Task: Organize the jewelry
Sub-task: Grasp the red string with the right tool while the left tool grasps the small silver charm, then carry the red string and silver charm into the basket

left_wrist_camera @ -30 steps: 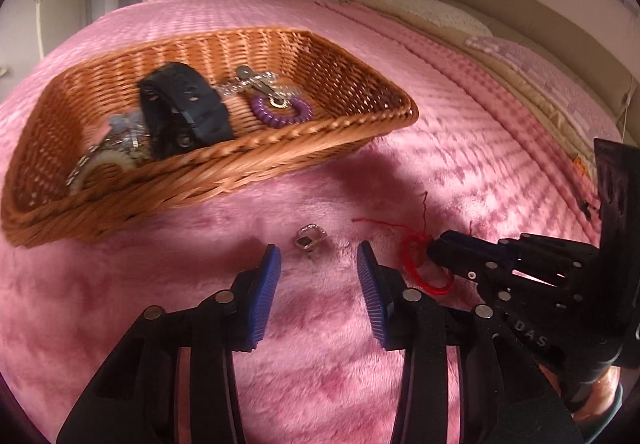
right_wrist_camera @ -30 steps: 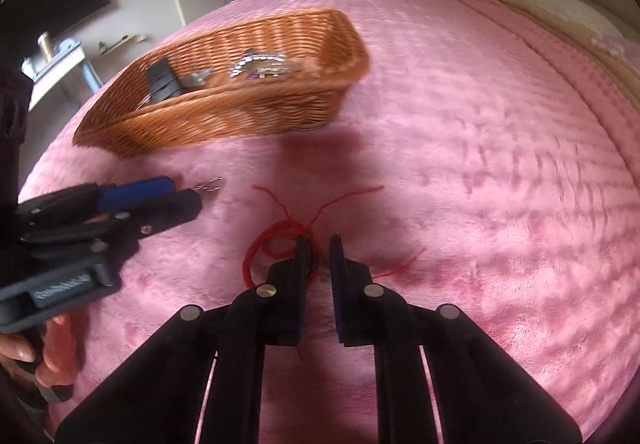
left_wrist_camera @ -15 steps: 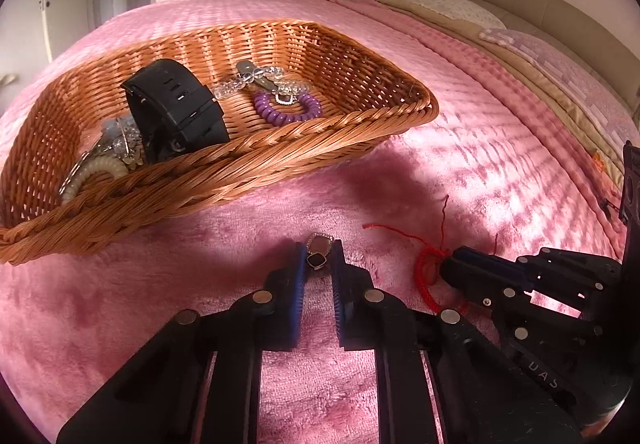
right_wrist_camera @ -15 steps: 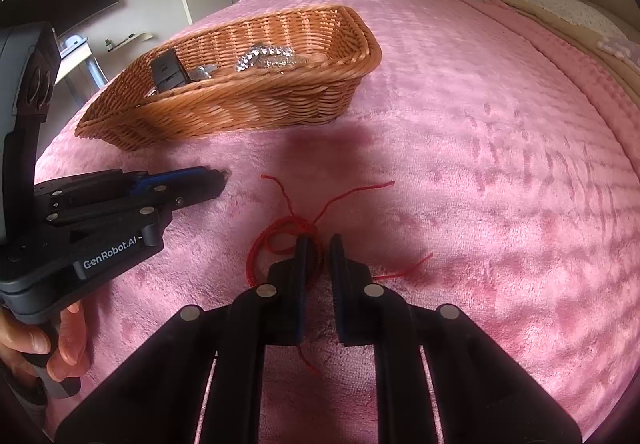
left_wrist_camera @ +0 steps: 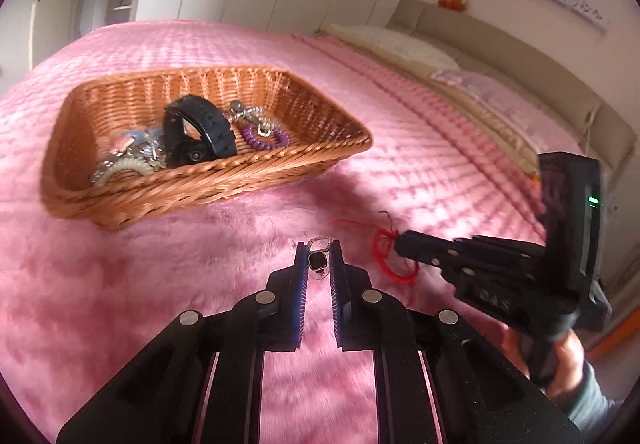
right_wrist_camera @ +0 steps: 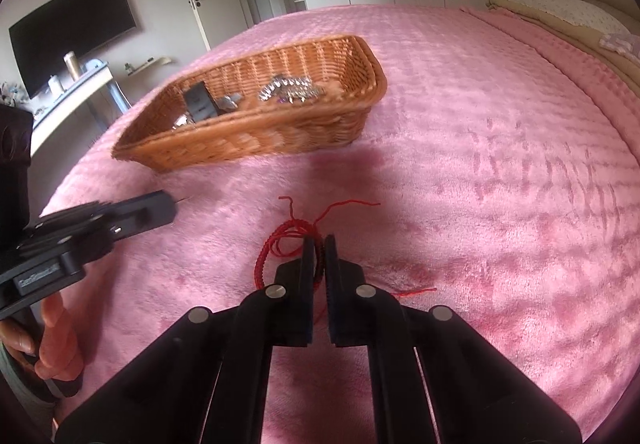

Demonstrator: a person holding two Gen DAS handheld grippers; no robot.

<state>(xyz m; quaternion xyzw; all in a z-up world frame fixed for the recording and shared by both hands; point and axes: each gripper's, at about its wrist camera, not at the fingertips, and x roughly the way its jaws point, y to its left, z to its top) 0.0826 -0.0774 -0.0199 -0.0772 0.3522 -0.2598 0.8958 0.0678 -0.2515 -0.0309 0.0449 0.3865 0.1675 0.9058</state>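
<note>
My left gripper [left_wrist_camera: 319,251] is shut on a small silver pendant with a dark stone [left_wrist_camera: 319,260] and holds it just above the pink bedspread. My right gripper [right_wrist_camera: 319,244] is shut on a red string bracelet [right_wrist_camera: 280,244], whose loop hangs to the left of the fingers; it also shows in the left wrist view [left_wrist_camera: 386,256]. The wicker basket [left_wrist_camera: 280,164] lies ahead and left, holding a black watch [left_wrist_camera: 198,130], a purple coil bracelet [left_wrist_camera: 264,138] and silver pieces [left_wrist_camera: 132,156]. In the right wrist view the basket [right_wrist_camera: 280,132] lies ahead.
The pink bedspread [right_wrist_camera: 500,184] covers the whole bed. Pillows and headboard [left_wrist_camera: 480,56] lie at the far right. The left gripper's body [right_wrist_camera: 80,236] is at the left of the right wrist view. A desk and wall screen [right_wrist_camera: 72,32] stand beyond the bed.
My left gripper closed on the pendant and lifted it off the bedspread. My right gripper stayed shut on the red bracelet and raised it slightly. The basket looks farther off.
</note>
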